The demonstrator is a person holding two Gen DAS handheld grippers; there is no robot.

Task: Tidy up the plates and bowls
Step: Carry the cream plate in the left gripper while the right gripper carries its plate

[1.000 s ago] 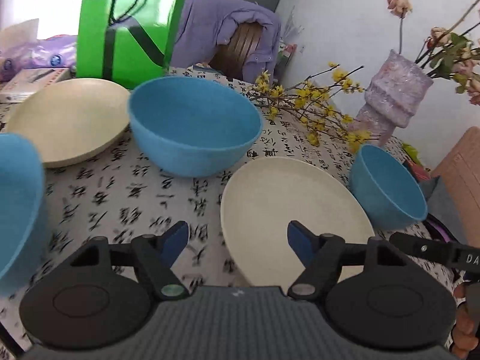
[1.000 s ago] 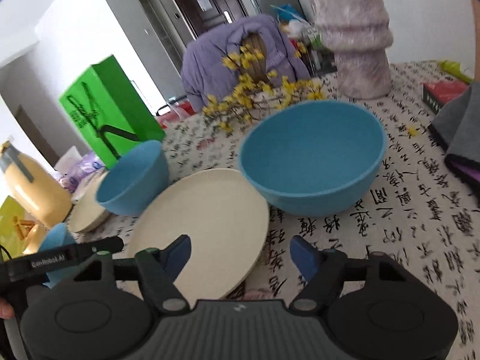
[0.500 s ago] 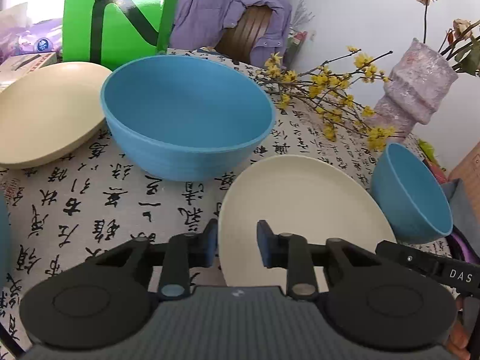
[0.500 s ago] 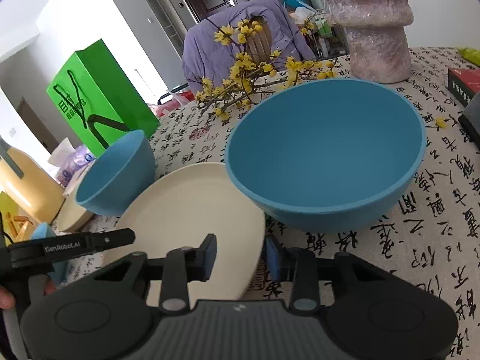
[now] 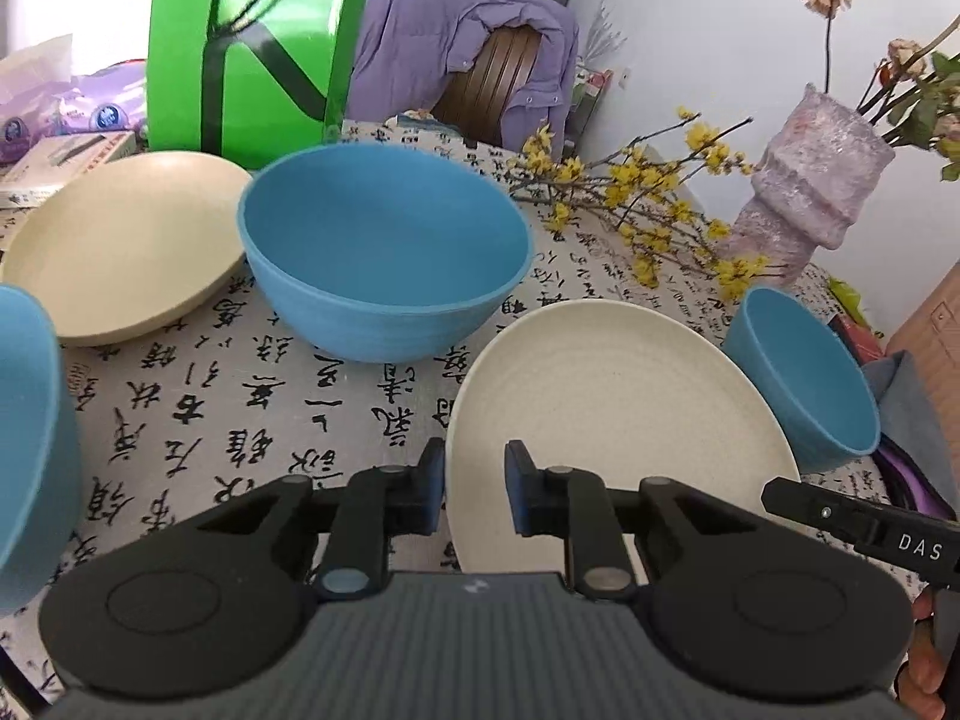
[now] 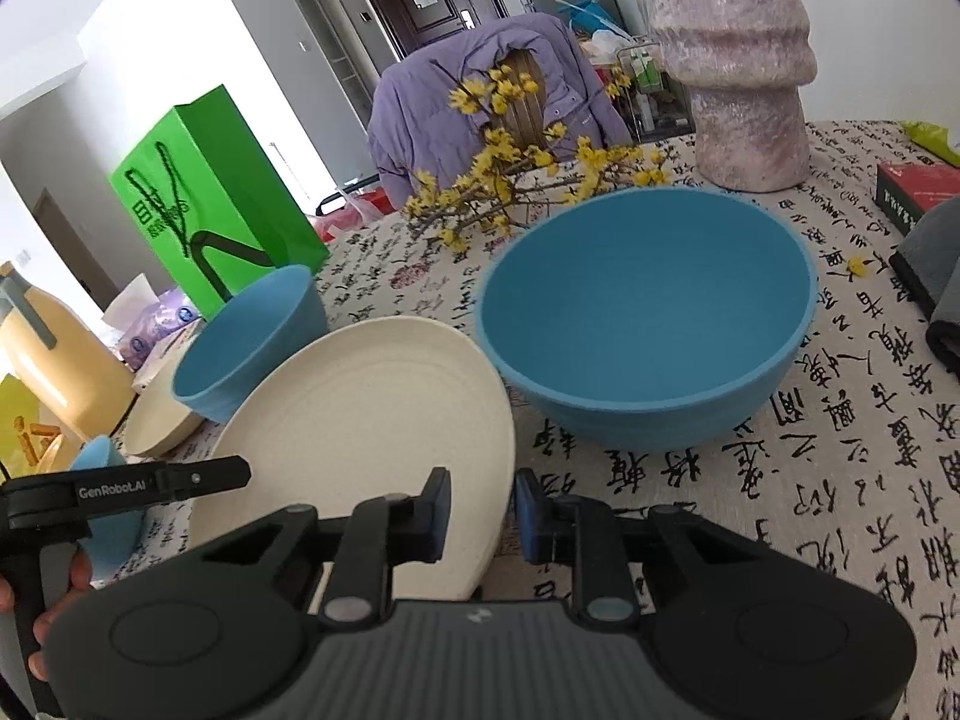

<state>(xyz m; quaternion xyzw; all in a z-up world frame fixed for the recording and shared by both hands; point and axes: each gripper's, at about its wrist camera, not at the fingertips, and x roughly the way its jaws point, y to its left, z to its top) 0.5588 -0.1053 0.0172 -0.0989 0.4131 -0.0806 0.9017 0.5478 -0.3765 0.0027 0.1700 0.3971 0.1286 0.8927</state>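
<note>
A cream plate point(image 5: 612, 420) lies on the patterned tablecloth between both grippers. My left gripper point(image 5: 474, 492) has its jaws closed on the plate's left rim. My right gripper point(image 6: 477, 510) has its jaws closed on the same plate's point(image 6: 360, 420) right rim. A large blue bowl point(image 5: 384, 264) stands behind the plate in the left wrist view. Another blue bowl point(image 6: 648, 318) stands right of the plate in the right wrist view. A second cream plate point(image 5: 126, 240) lies at the far left.
A green paper bag point(image 5: 252, 42), a pink vase point(image 5: 810, 186) and yellow flower branches point(image 5: 648, 210) stand at the back. A further blue bowl point(image 5: 30, 438) sits at the left edge. A dark cloth point(image 6: 936, 276) and a red box point(image 6: 912, 192) lie at the right.
Both grippers went from wide open to closed on opposite rims of the cream plate. Both moved in closer to the plate.
</note>
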